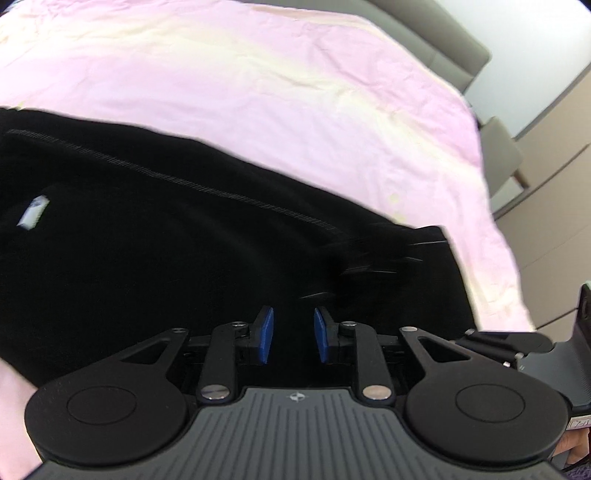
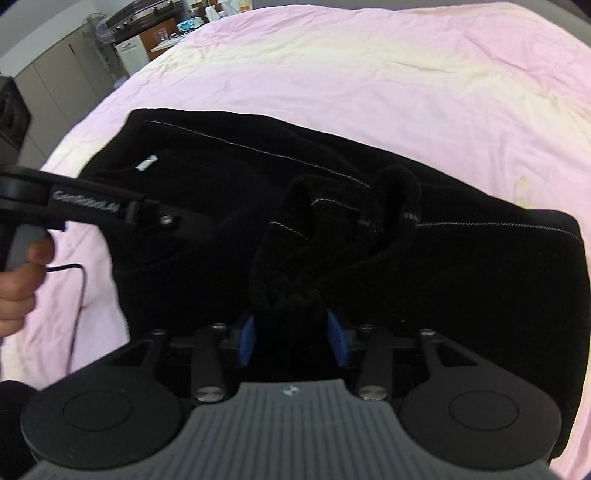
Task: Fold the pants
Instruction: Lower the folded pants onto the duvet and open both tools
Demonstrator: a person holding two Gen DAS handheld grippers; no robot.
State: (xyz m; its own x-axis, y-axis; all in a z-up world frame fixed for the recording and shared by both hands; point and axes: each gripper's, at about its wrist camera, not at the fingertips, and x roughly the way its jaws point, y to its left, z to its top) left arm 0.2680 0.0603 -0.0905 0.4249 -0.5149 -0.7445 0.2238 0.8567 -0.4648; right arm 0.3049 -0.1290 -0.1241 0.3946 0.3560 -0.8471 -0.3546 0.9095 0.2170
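Observation:
Black pants (image 1: 155,236) lie across a pink bed sheet (image 1: 258,81), with a thin grey side seam and a small white label (image 1: 33,213). My left gripper (image 1: 293,334) hovers just above the pants; its blue pads (image 1: 266,334) stand apart with nothing between them. In the right wrist view the pants (image 2: 461,280) fill the middle. My right gripper (image 2: 293,341) holds a bunched fold of the black cloth (image 2: 332,236) between its blue pads (image 2: 246,341). The left gripper (image 2: 110,210) shows at the left, held by a hand.
A grey headboard (image 1: 443,33) and beige cabinet doors (image 1: 554,177) stand beyond the bed on the right. In the right wrist view, cabinets and cluttered furniture (image 2: 140,40) lie beyond the far left bed edge. A black cable (image 2: 79,295) hangs from the left tool.

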